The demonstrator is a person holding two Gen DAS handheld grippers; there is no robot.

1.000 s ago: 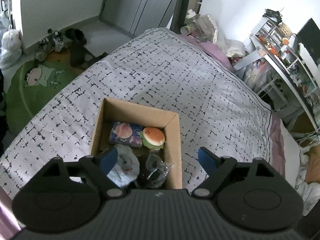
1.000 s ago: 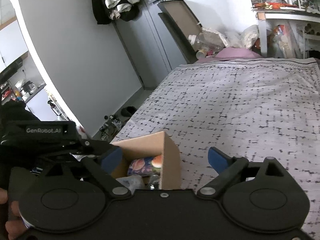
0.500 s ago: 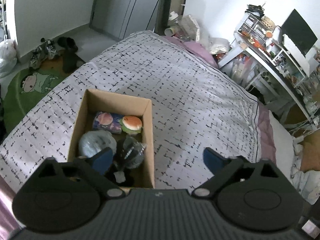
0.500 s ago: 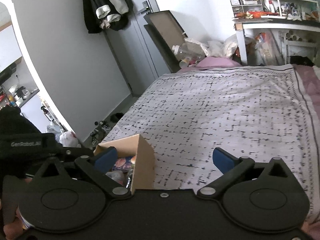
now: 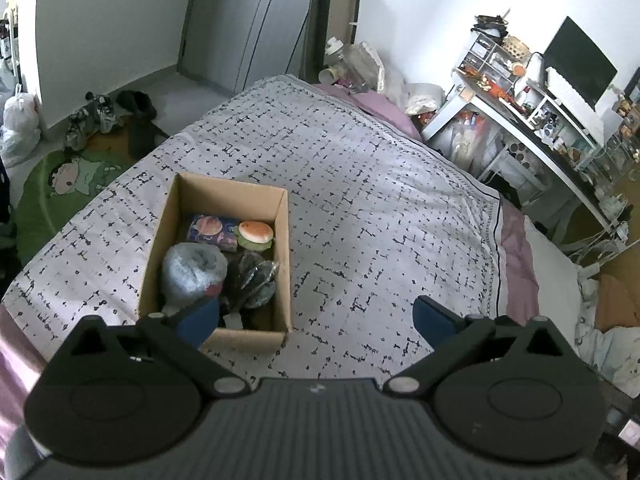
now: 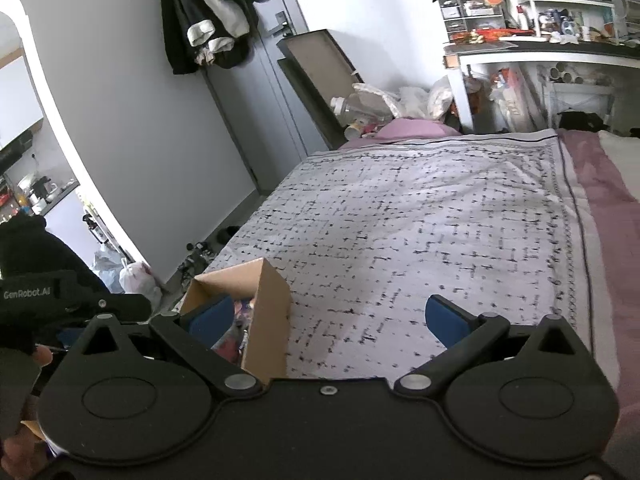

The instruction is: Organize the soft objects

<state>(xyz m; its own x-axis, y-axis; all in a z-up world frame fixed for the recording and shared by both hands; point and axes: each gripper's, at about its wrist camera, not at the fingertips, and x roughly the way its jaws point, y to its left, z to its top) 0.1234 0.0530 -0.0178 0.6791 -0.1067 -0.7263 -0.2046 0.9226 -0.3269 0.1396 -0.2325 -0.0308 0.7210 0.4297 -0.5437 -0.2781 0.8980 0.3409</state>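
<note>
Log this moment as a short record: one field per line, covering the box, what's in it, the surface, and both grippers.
container: cardboard box, open top, standing on the bed
surface: patterned bedspread
far end of box: burger plush beside a printed pouch
near end of box: grey bagged bundle and dark bagged item
left gripper: open, empty, above the box's near right corner
right gripper: open, empty, box at its left

A bed carries everything, covered by a white blanket with a black dash pattern. A pink sheet shows along its edges. An open cardboard box sits directly on the blanket near the bed's edge, holding several soft things. A pink pillow lies at the far end.
</note>
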